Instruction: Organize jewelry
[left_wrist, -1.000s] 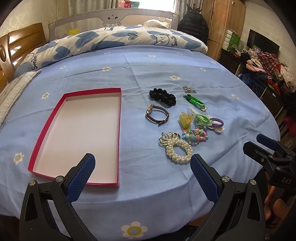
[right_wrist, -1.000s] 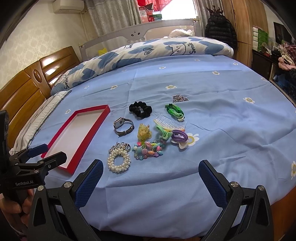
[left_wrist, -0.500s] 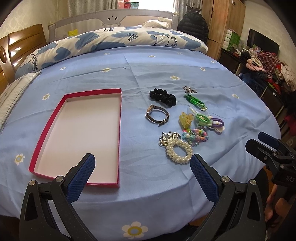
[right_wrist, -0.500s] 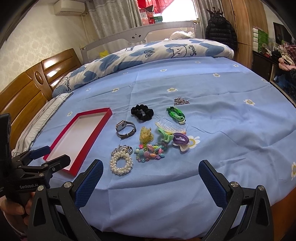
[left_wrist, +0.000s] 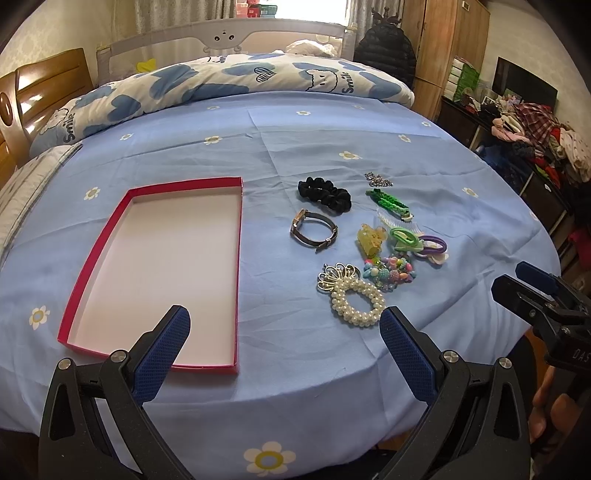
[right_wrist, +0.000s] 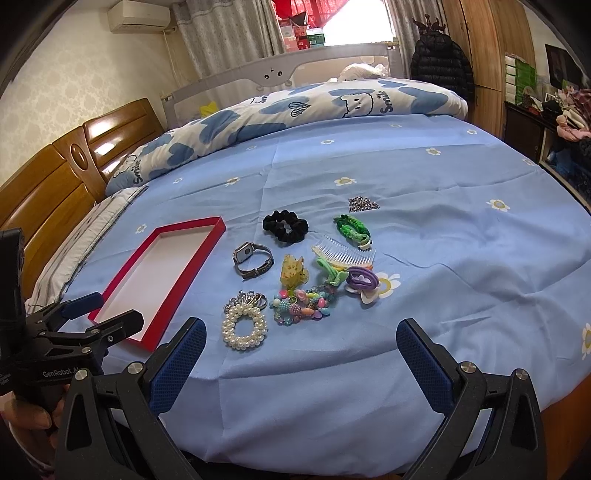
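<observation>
A shallow red tray (left_wrist: 236, 258) (right_wrist: 207, 243) with a white floor lies empty on the blue bedsheet. Right of it lies a cluster of jewelry: a pearl bracelet (left_wrist: 356, 301) (right_wrist: 243, 326), a watch (left_wrist: 314, 230) (right_wrist: 253, 258), a black scrunchie (left_wrist: 325, 194) (right_wrist: 285, 226), a colourful bead bracelet (left_wrist: 388, 271) (right_wrist: 303, 306), a yellow claw clip (right_wrist: 293, 271), a clear comb (right_wrist: 345, 253), a green braided band (right_wrist: 352, 227). My left gripper (left_wrist: 284, 343) is open, hovering near the tray's front corner. My right gripper (right_wrist: 301, 350) is open, just in front of the pearl bracelet.
A rolled blue-and-white duvet (left_wrist: 221, 85) lies across the far side of the bed. A wooden headboard (right_wrist: 66, 173) is at the left, a wardrobe (left_wrist: 443, 44) and a cluttered shelf (left_wrist: 535, 140) at the right. The bed edge runs just below both grippers.
Both grippers have edged slightly forward toward the jewelry; they stay open. Nothing on the bed has moved.
</observation>
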